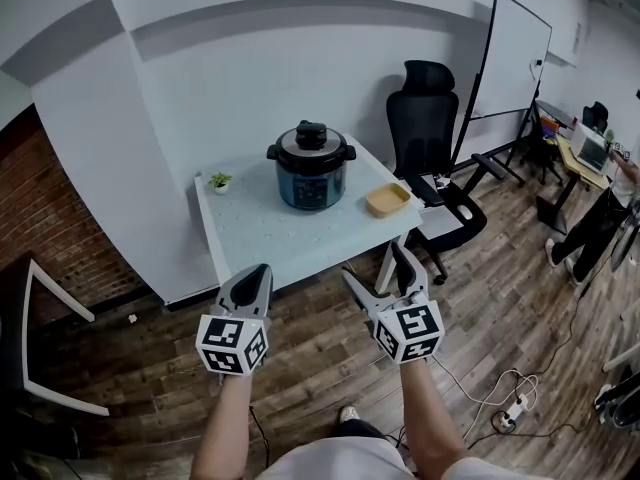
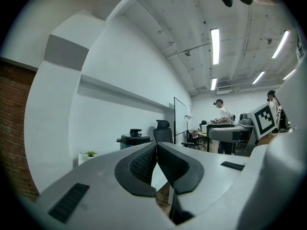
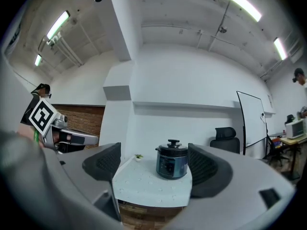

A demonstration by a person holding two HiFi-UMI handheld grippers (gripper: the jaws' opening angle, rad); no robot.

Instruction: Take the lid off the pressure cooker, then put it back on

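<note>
Both tools are over the wood floor, in front of the white table. Left gripper: jaws closed together, nothing betw. them. Right gripper: jaws wide apart, empty; its view frames the pressure cooker far off. The cooker stands on the table, lid on. Only the head view shows the tan dish near it. Only the left gripper view shows a person standing far behind.

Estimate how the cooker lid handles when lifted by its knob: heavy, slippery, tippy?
Likely rigid and heavy for its size: the lid looks metal with a dark rim. Its knob is small and central, so the lid should hang level, though smooth plastic may slip. The pressure cooker body looks squat, so unlikely to tip.
</note>
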